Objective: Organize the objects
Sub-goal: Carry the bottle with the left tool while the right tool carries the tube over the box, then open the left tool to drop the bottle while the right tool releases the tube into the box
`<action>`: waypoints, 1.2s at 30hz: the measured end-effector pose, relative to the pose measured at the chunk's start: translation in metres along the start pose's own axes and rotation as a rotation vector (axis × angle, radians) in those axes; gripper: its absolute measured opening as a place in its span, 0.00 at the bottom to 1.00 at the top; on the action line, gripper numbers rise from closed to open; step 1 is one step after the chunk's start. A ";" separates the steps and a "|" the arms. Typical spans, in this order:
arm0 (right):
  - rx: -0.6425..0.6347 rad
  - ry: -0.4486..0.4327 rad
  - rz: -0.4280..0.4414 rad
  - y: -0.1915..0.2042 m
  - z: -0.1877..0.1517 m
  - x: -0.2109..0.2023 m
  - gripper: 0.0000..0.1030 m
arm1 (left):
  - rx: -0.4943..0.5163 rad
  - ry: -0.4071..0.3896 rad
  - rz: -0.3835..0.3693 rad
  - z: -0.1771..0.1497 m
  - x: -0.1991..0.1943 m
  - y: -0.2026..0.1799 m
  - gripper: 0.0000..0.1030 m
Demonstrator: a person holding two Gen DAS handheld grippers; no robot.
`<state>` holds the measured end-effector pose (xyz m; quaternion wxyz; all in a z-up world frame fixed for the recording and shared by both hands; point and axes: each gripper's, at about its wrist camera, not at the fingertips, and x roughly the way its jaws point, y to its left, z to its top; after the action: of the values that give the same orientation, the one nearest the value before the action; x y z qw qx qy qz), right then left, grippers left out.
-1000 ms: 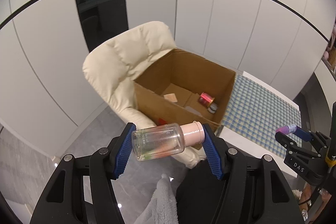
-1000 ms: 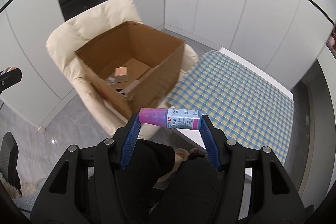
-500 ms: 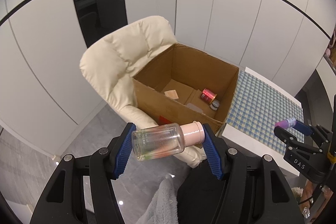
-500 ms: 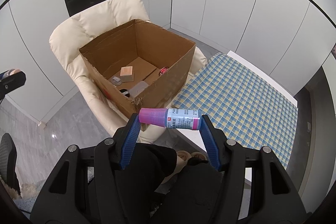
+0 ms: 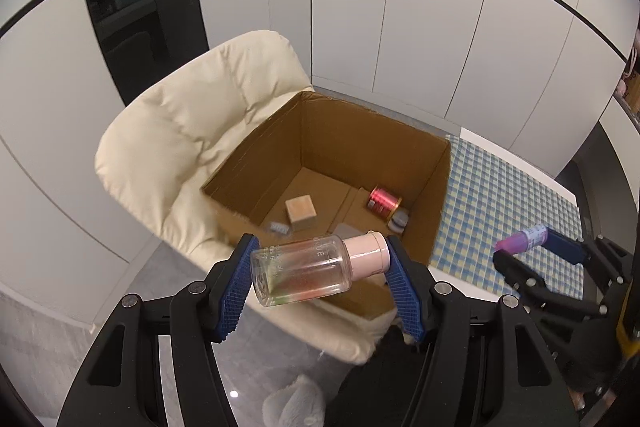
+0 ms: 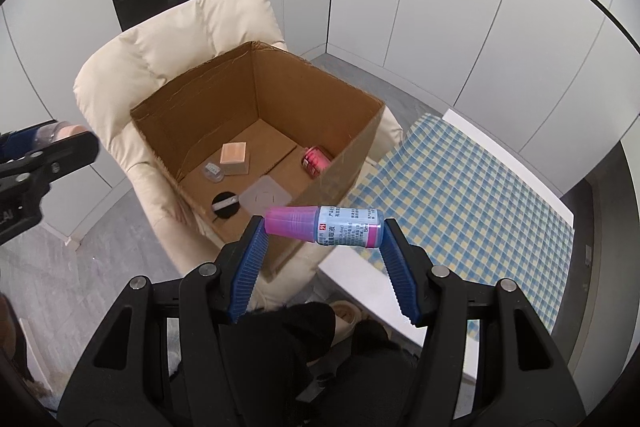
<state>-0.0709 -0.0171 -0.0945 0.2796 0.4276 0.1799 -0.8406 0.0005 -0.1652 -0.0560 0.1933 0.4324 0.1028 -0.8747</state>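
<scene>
— Right now, what is being held by the left gripper (image 5: 320,269)?

— A clear bottle (image 5: 298,273) with a pink cap is being clamped lengthwise between the blue pads, base against one pad and cap against the other. It is being carried on its side, tilted a little, in the air in front of the near wall of the cardboard box (image 5: 436,195).

— And the right gripper (image 6: 322,233)?

— A small bottle (image 6: 338,227) with a pink cap and a printed blue label is being pinched end to end in the same way. It is being held level, near the corner of the box that faces the desk (image 6: 460,203).

— Where is the box being kept?

— It is being supported by the seat of a cream armchair (image 5: 192,131), open at the top. The desk, covered by a blue and yellow checked cloth, is being seen just beside it.

— What is being stored inside?

— A wooden cube (image 6: 234,155), a red can (image 5: 383,201) lying on its side, a black round lid (image 6: 226,205), a flat grey piece (image 6: 265,195) and a small clear container (image 6: 214,171) are being kept on the bottom.

— Is anything being seen below the grippers?

— Dark clothing is being shown at the lower edge of both views, over a grey floor.
</scene>
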 end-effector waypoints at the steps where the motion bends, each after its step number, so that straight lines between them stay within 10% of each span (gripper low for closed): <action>1: -0.003 0.000 0.003 0.001 0.006 0.006 0.58 | -0.002 0.003 -0.001 0.005 0.006 0.001 0.61; 16: -0.030 0.008 0.017 0.017 0.070 0.079 0.58 | 0.015 0.056 0.018 0.052 0.088 0.006 0.61; 36: -0.004 0.016 0.060 0.020 0.073 0.105 0.60 | 0.019 0.092 0.027 0.051 0.109 0.013 0.62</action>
<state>-0.1535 -0.1051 -0.1404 0.3044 0.4391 0.1710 -0.8278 -0.0907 -0.2223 -0.1124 0.1960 0.4755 0.0973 -0.8521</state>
